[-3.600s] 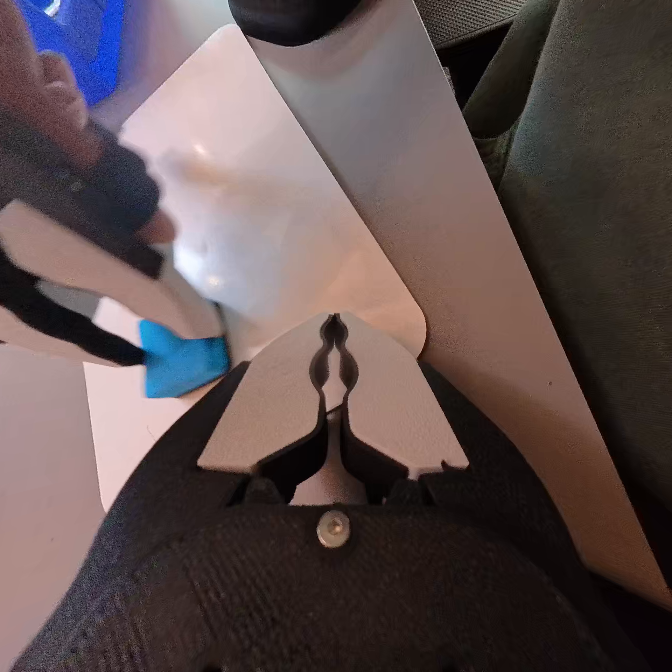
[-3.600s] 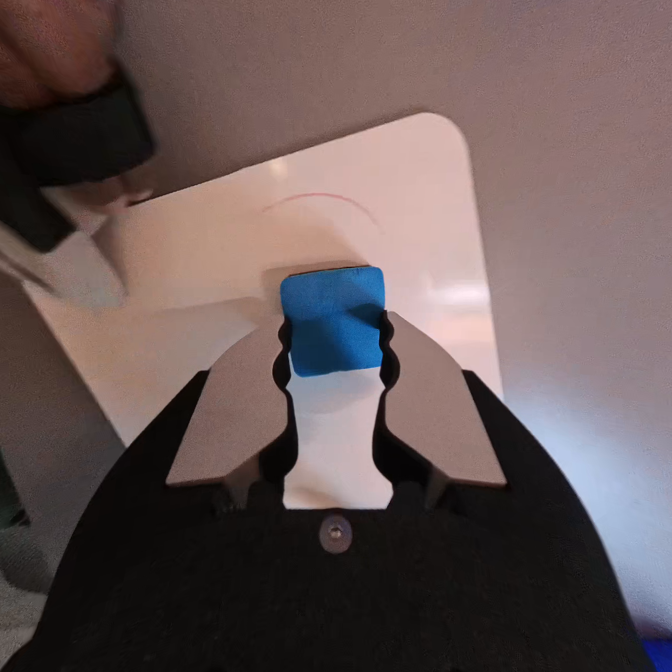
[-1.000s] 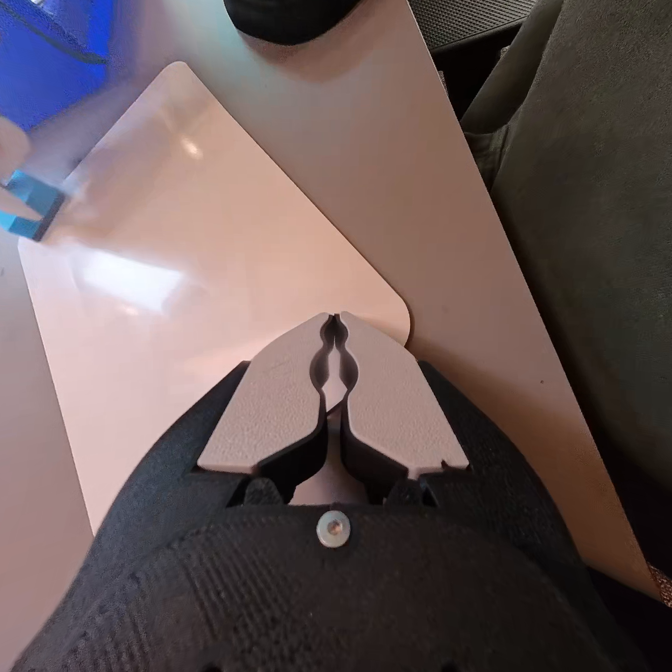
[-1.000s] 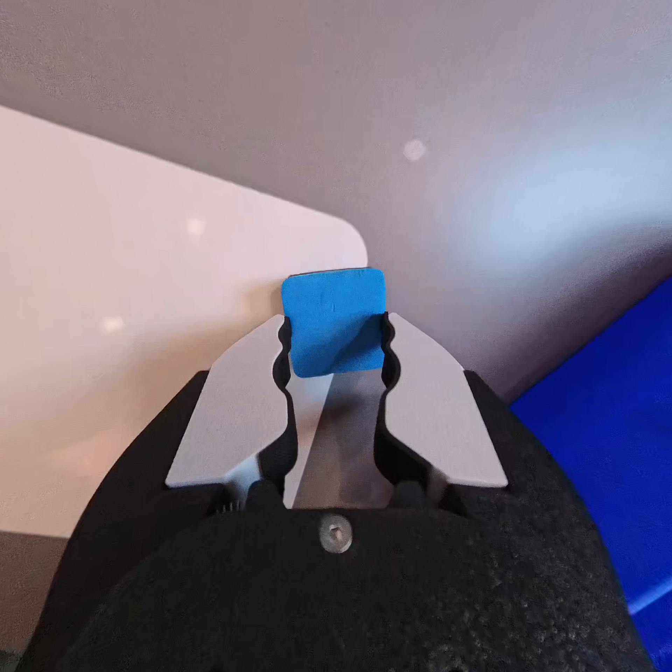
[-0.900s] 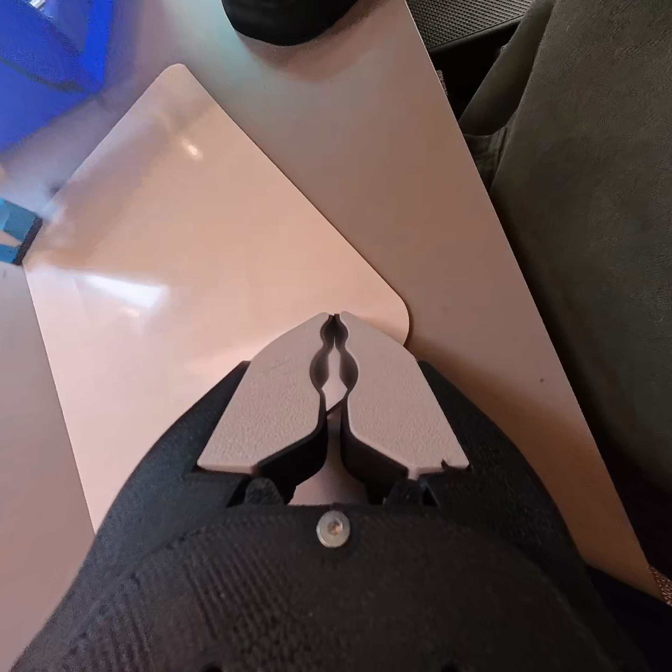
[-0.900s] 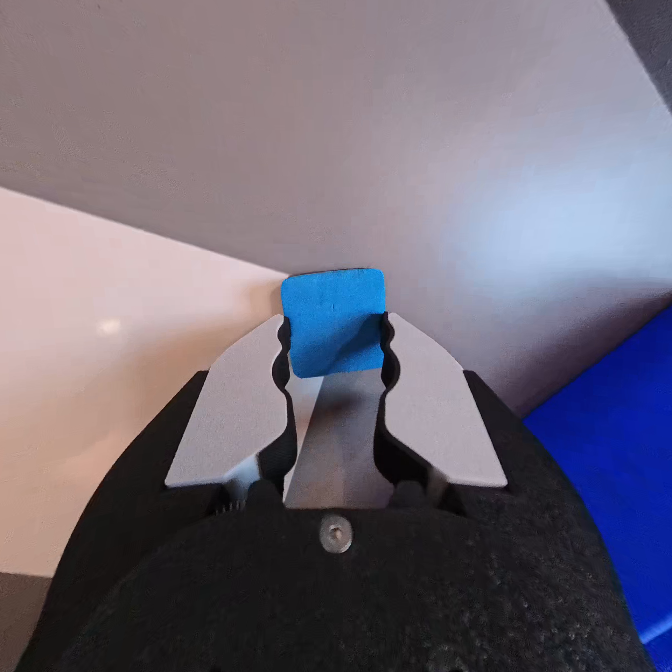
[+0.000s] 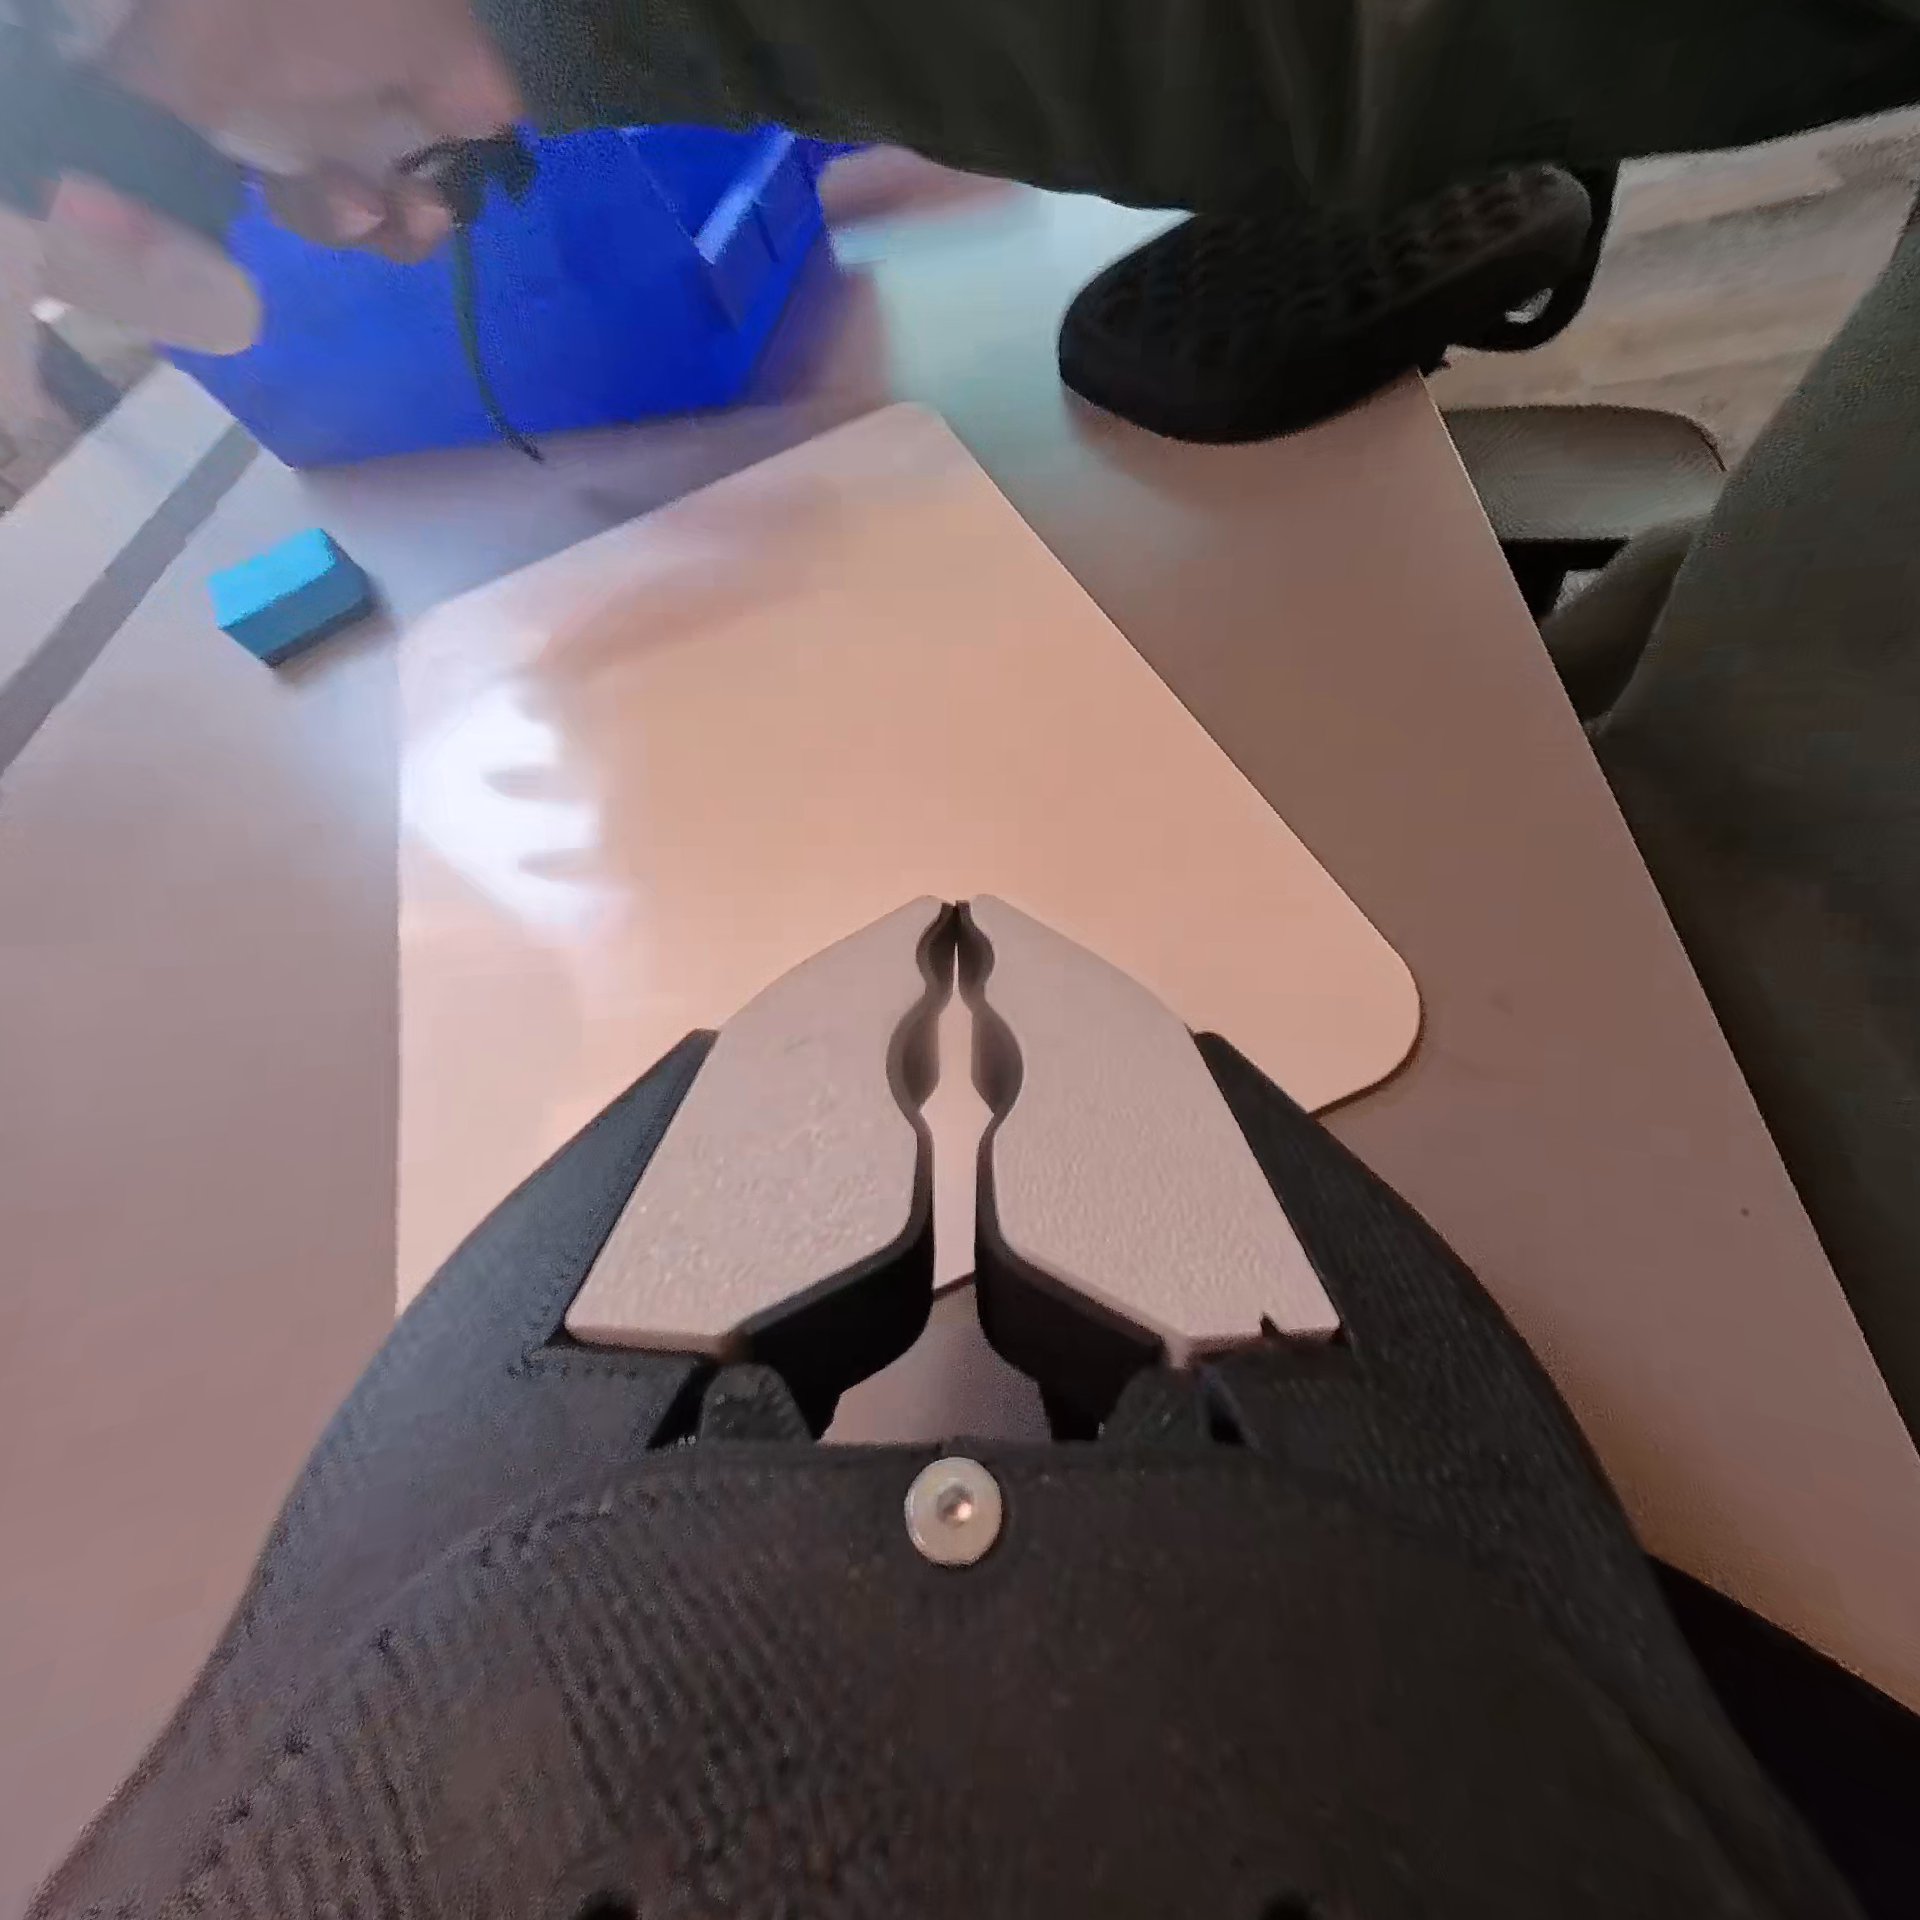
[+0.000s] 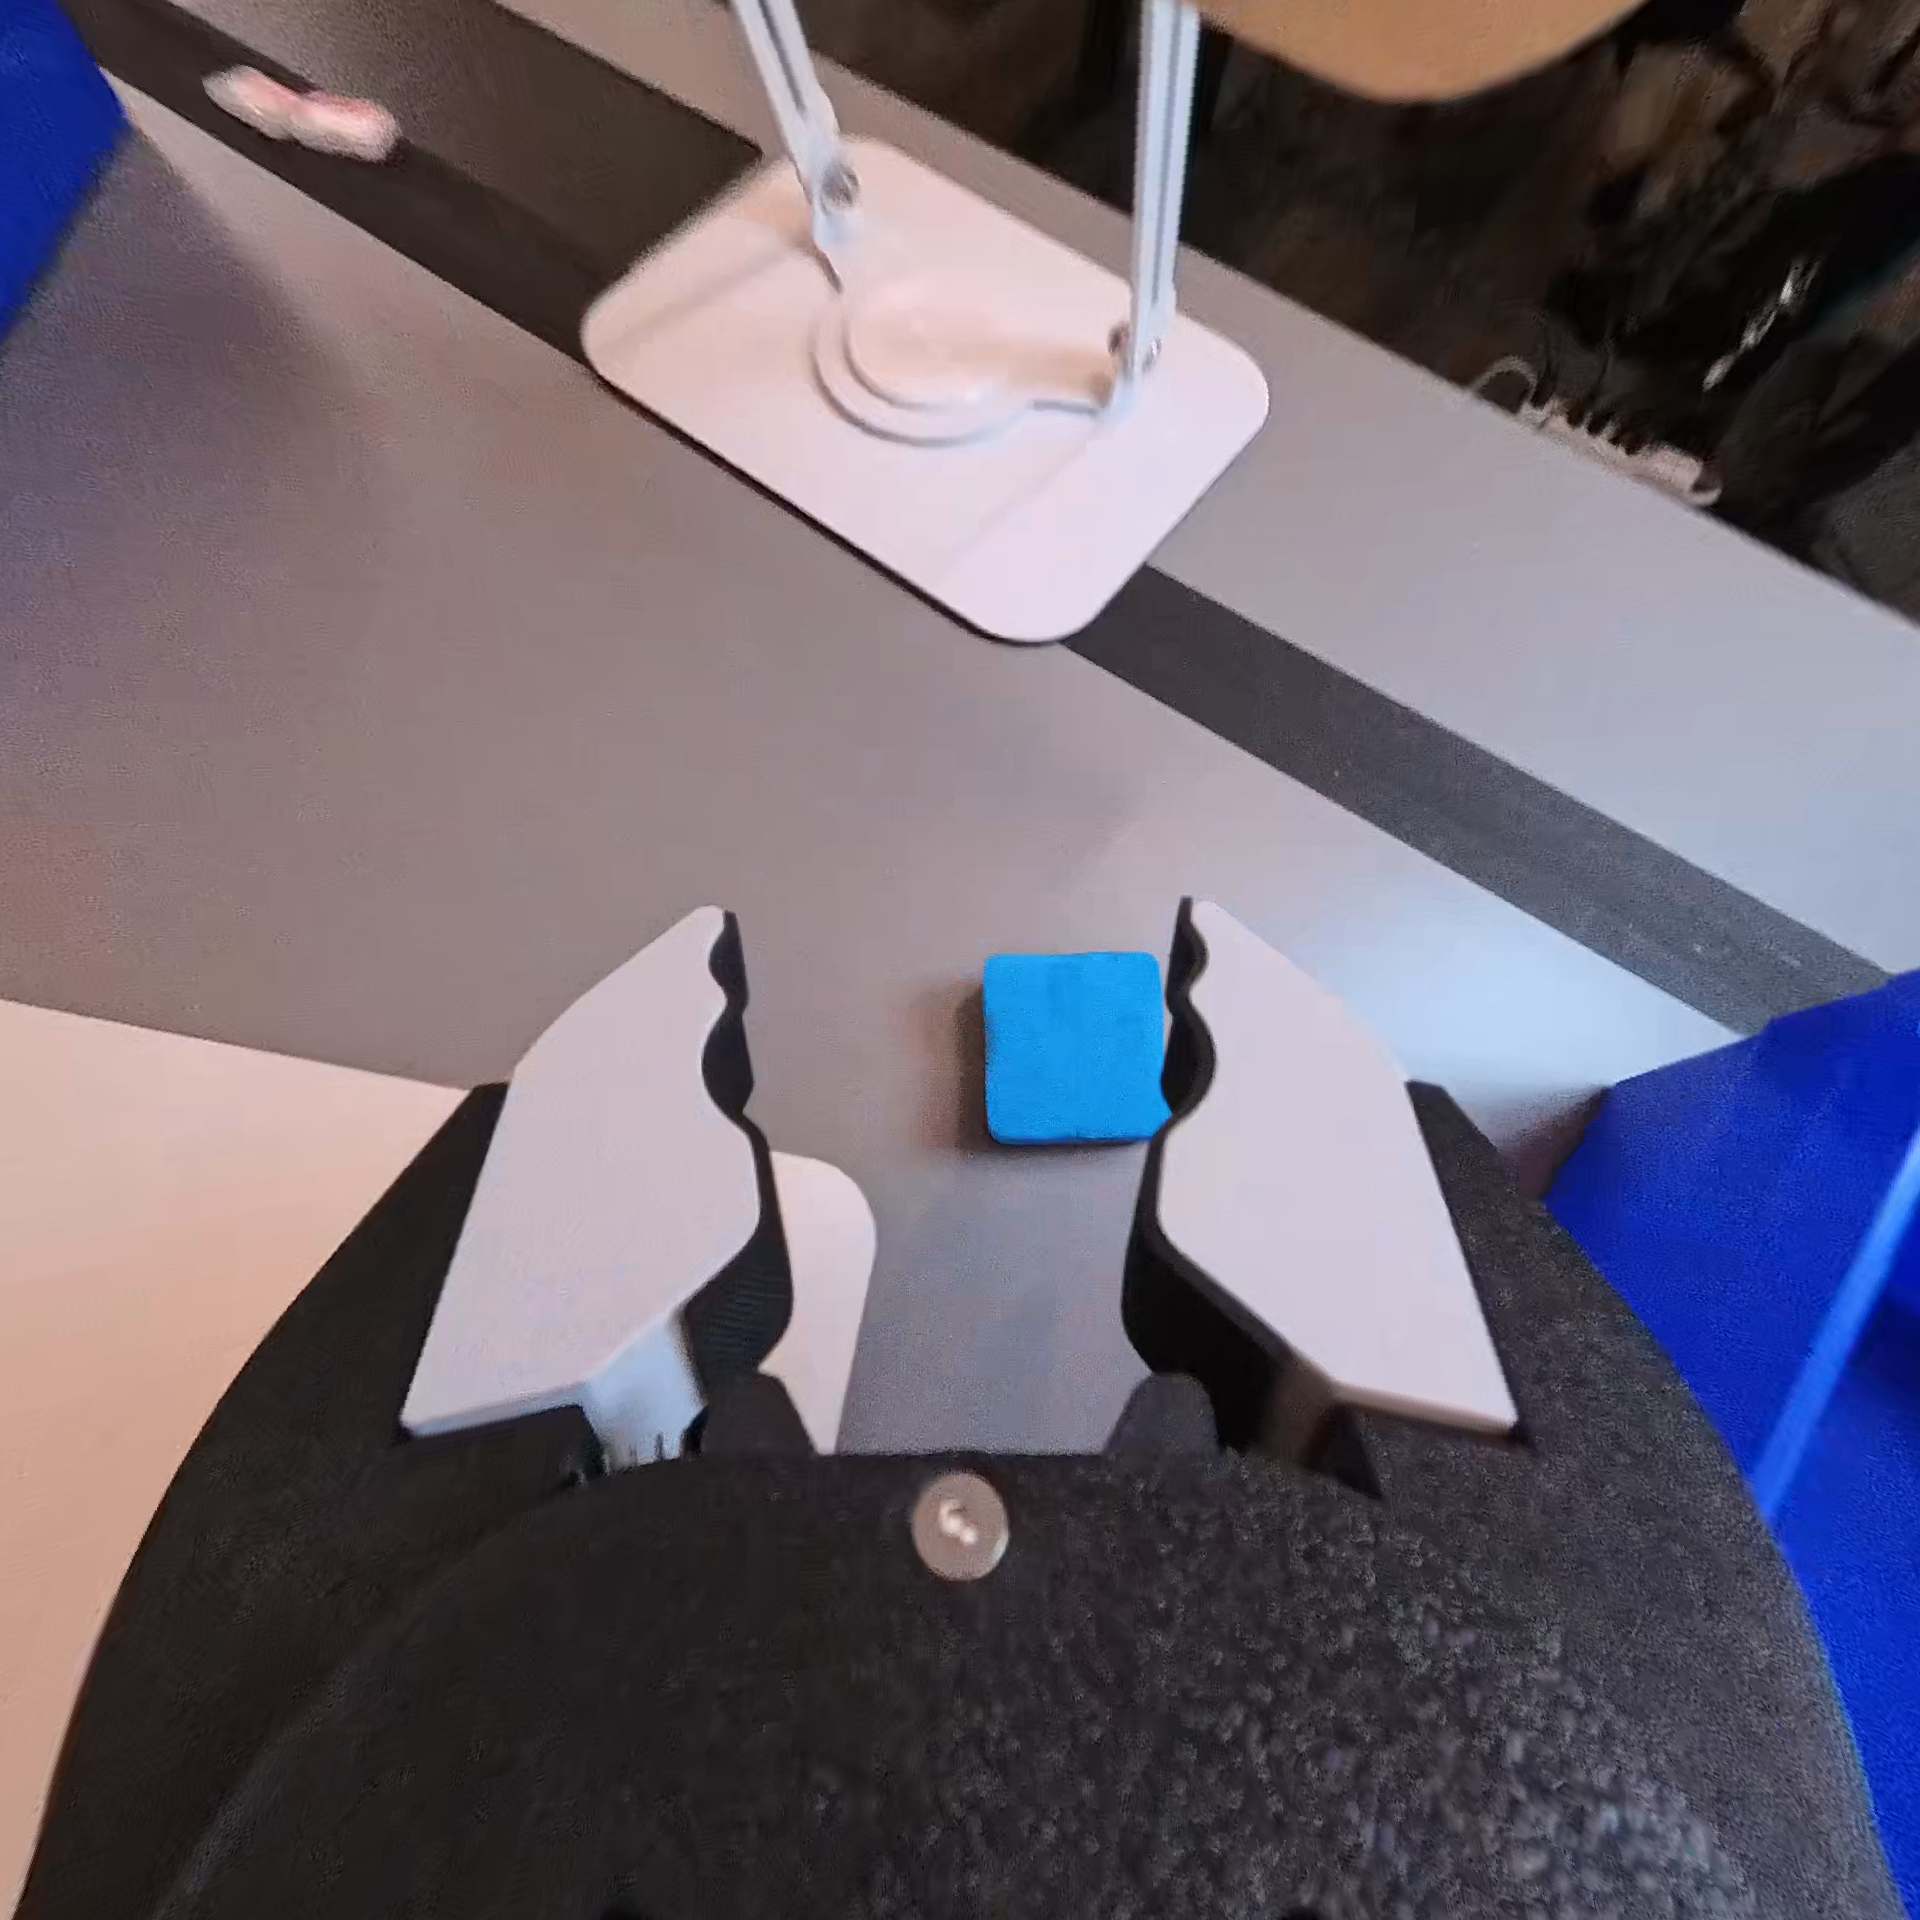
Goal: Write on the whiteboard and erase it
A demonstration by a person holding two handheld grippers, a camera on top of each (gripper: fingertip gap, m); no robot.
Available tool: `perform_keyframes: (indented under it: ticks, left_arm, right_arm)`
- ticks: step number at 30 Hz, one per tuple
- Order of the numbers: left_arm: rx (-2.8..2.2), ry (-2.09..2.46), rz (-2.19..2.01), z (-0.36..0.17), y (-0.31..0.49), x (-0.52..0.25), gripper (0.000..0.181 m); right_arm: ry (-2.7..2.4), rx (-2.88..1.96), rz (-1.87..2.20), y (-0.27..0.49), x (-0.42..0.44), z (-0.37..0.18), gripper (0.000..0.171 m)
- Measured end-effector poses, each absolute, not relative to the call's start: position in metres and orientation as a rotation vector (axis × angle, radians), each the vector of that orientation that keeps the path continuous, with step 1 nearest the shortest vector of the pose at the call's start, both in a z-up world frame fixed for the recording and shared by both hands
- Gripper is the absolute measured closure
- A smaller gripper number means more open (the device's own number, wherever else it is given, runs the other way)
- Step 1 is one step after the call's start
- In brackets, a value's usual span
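Note:
The small white whiteboard [image 7: 831,748] lies flat on the grey table, with no marks showing. My left gripper [image 7: 956,909] is shut and empty, tips over the board's near right part. The blue eraser [image 7: 286,594] lies on the table beyond the board's far left corner. In the right wrist view the eraser [image 8: 1075,1047] lies on the table below my right gripper [image 8: 956,920], which is open and raised above it, the right finger [image 8: 1299,1174] next to it. A corner of the whiteboard [image 8: 208,1195] shows at the left.
A blue bin [image 7: 499,301] stands beyond the board; its edge [image 8: 1766,1195] is at my right. A black object [image 7: 1320,301] rests at the table's far right edge. A white lamp base [image 8: 935,488] with thin arms stands farther back. A hand [image 7: 156,281] is blurred at the top left. The right tips stand about 8 cm off the eraser [image 8: 1075,1047]. It is also in sight in the left wrist view [image 7: 282,565].
My right gripper carried the eraser off the board, set it on the table, opened and lifted away. My left gripper stayed shut and tilted up, showing more of the far table.

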State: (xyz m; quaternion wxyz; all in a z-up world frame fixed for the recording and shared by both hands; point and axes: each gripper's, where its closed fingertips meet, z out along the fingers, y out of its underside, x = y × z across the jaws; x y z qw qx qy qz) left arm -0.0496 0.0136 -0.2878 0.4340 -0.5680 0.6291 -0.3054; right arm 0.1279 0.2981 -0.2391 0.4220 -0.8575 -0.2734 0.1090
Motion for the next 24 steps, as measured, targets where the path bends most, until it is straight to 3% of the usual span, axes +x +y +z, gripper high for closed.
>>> perform_keyframes:
  ticks: [12, 22, 24]
  left_arm:
    - [-1.459, 1.156, -0.713, -0.247, 0.089, -0.091, 0.181]
    - [-1.486, 0.888, -0.631, -0.222, 0.136, -0.145, 0.181]
    - [-1.499, 0.829, -0.617, -0.216, 0.143, -0.156, 0.165]
  right_arm:
    - [-0.791, -1.615, 0.236, 0.158, 0.141, -0.180, 0.102]
    - [-0.567, -1.461, 0.358, 0.155, 0.175, -0.194, 0.104]
    - [-0.584, -1.422, 0.298, 0.157, 0.177, -0.196, 0.112]
